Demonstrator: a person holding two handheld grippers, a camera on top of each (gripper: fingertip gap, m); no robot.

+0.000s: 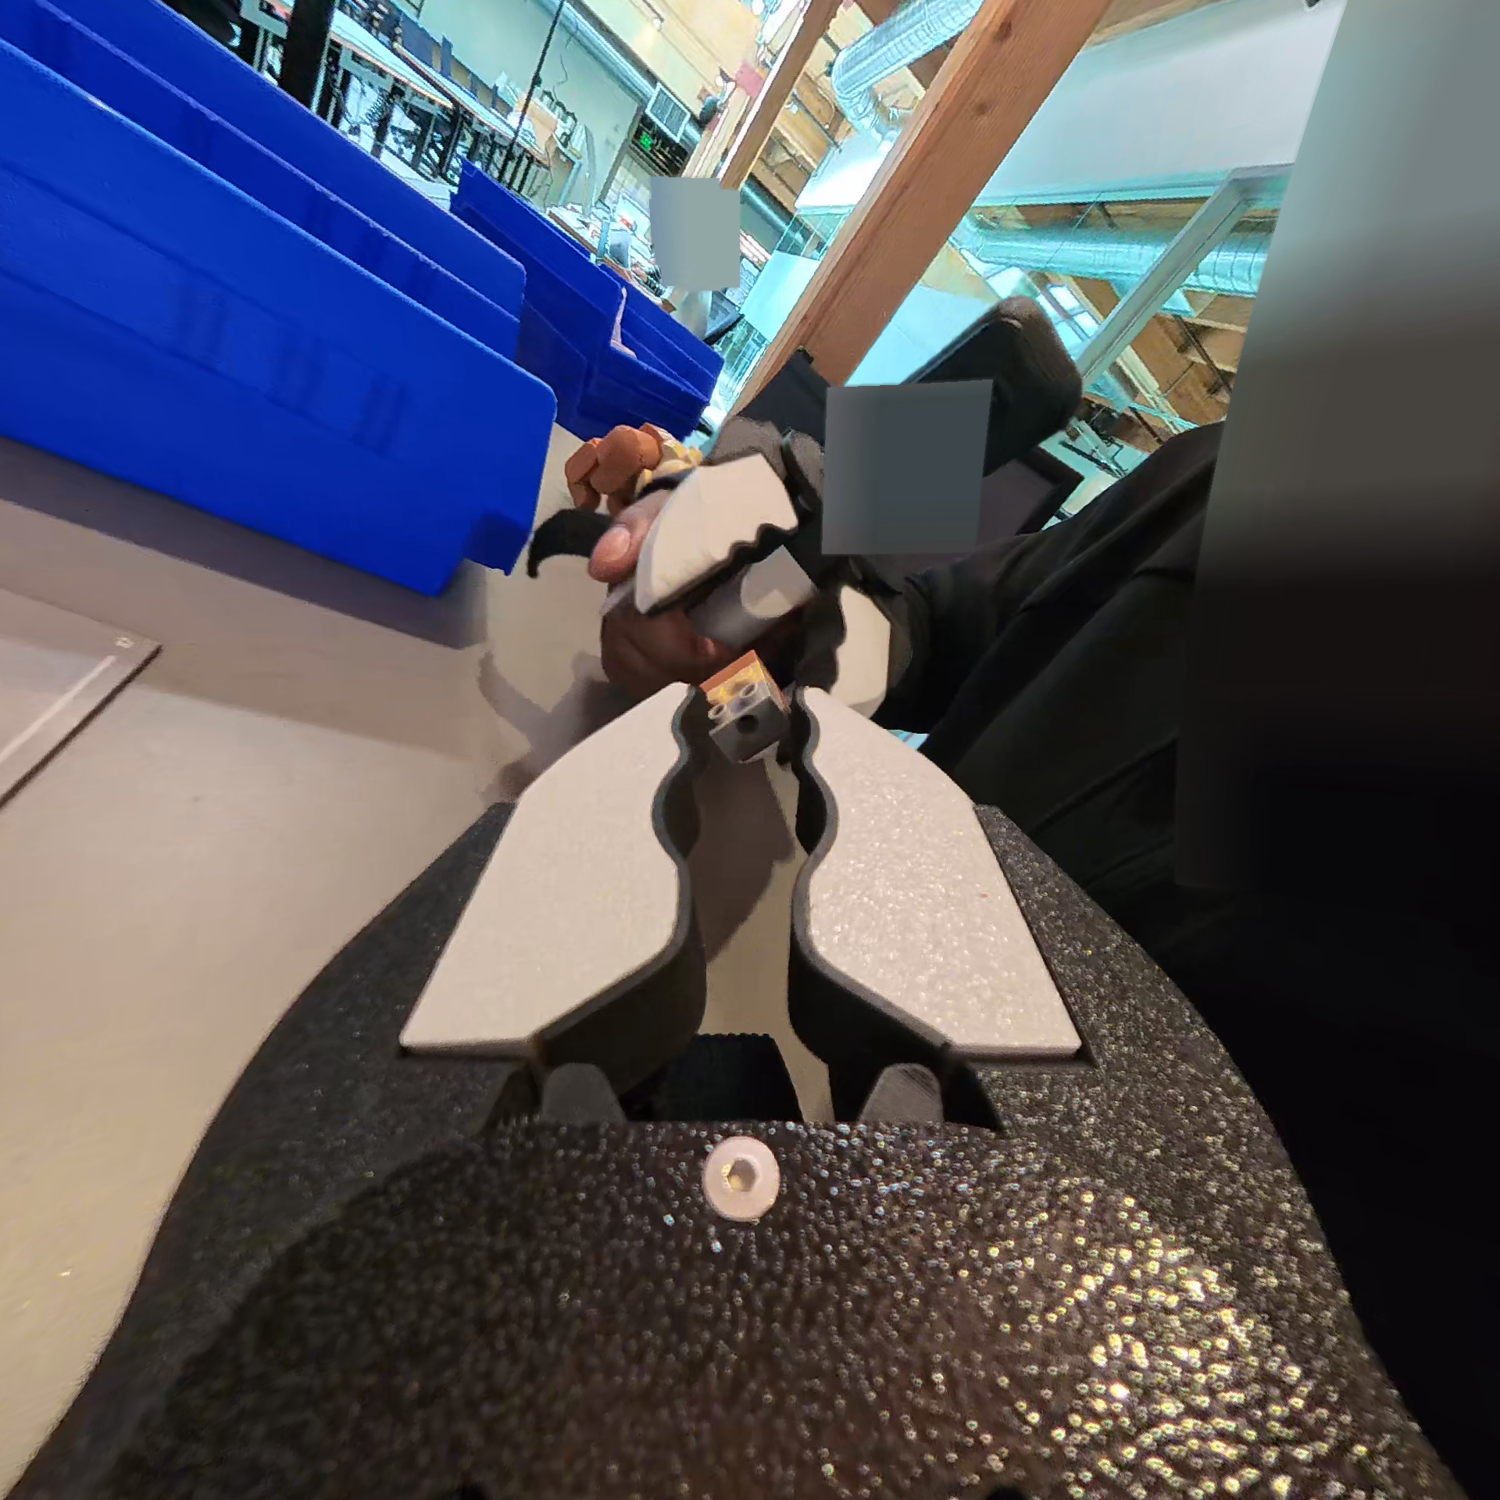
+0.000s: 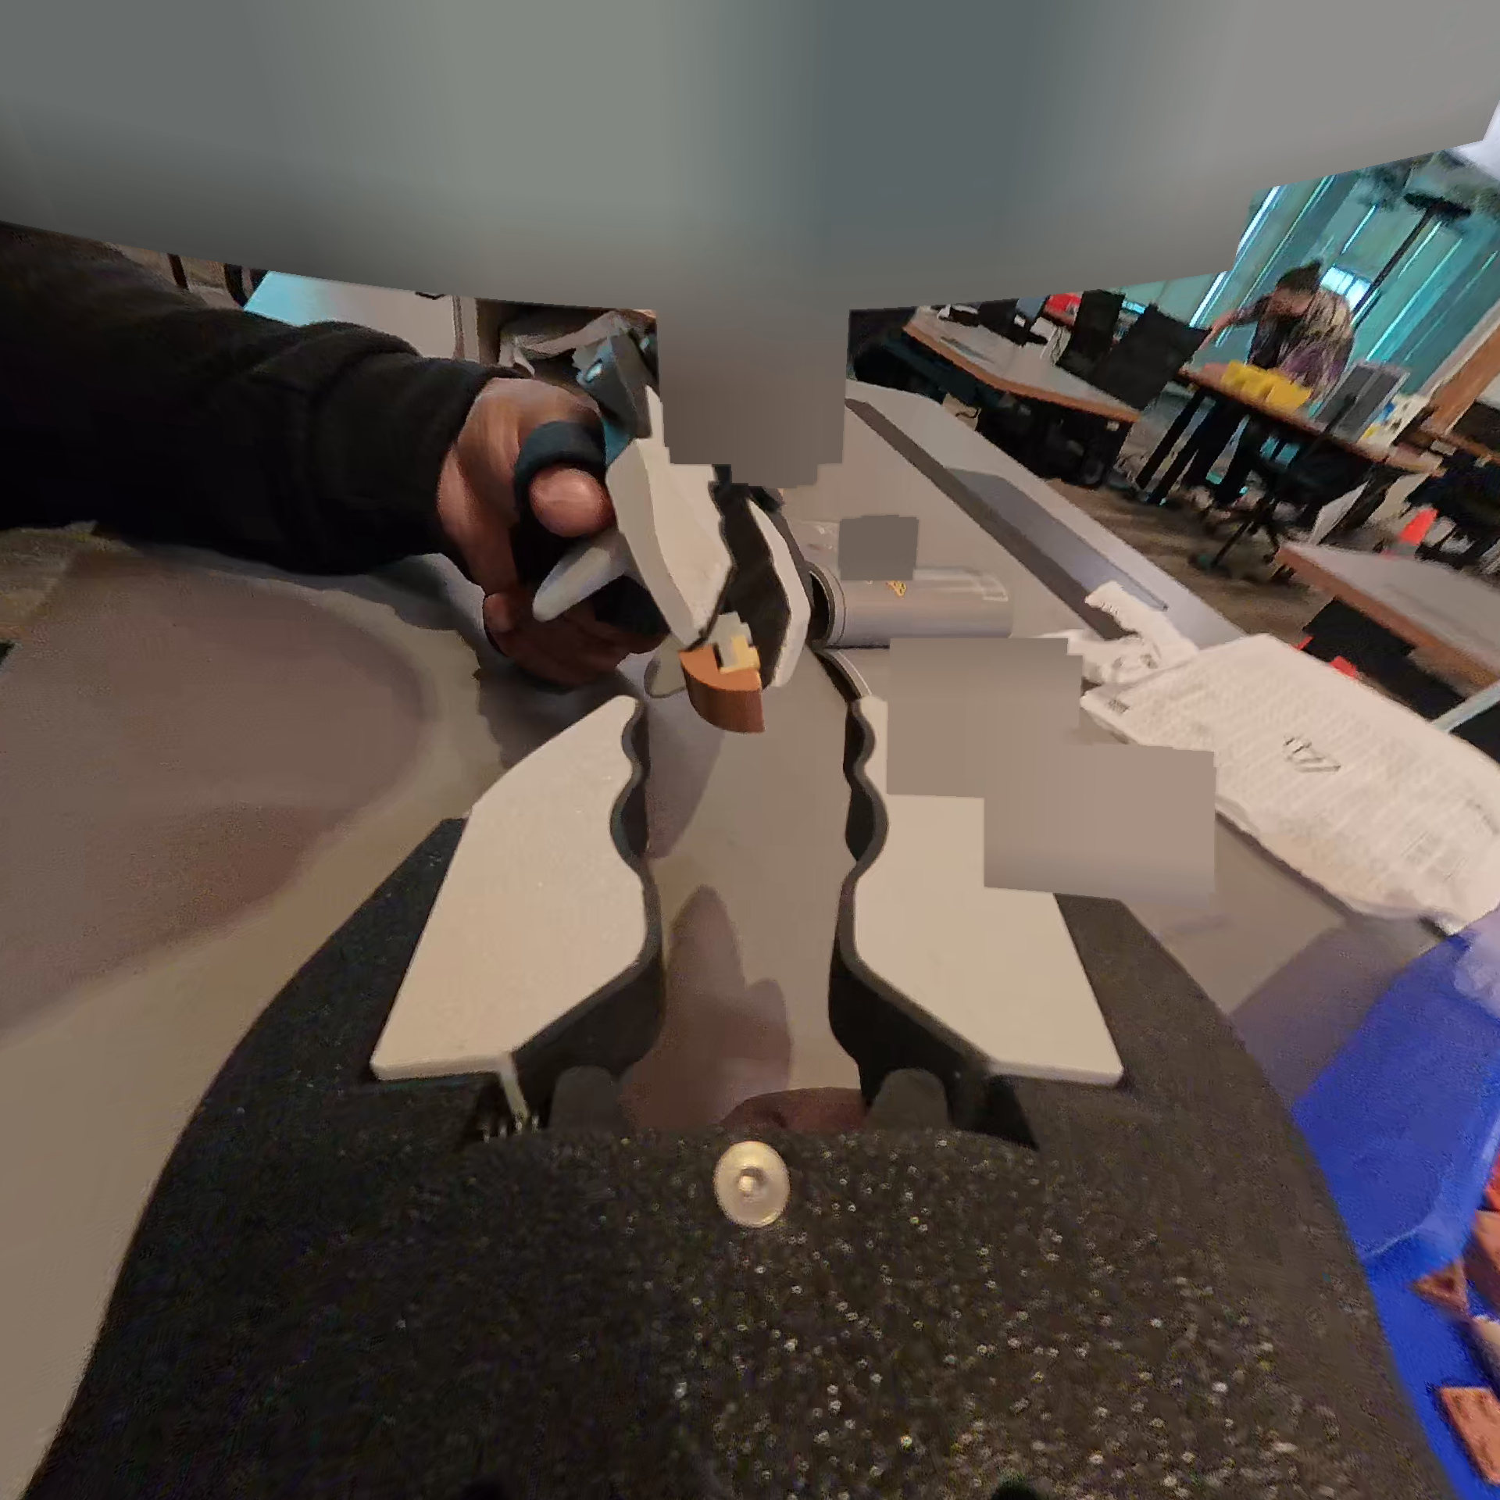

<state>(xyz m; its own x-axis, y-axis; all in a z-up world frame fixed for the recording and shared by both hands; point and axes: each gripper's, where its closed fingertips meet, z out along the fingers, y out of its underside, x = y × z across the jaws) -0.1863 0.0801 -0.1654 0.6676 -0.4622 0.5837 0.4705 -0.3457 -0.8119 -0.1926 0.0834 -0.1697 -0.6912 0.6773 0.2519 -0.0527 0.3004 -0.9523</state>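
Observation:
My left gripper [image 1: 743, 718] is shut on a small brick assembly [image 1: 744, 704]: a grey studded brick with a yellow piece and a brown rounded piece. It holds the assembly above the grey table [image 1: 243, 812]. In the right wrist view the left gripper [image 2: 730, 649] points down, with the brown rounded piece [image 2: 722, 690] sticking out below its fingertips. My right gripper [image 2: 743, 714] is open and empty, its fingers apart on either side below the assembly, not touching it. It also shows in the left wrist view [image 1: 722, 560], held by a hand just beyond the assembly.
Blue bins [image 1: 243, 341] line the table at the left, with a brown brick figure [image 1: 621, 463] beside them. A grey cylinder [image 2: 917, 609] and printed papers [image 2: 1299, 771] lie to the right. A blue bin [image 2: 1396, 1136] with brown pieces sits at the lower right. My left and right fingertips are right by each other.

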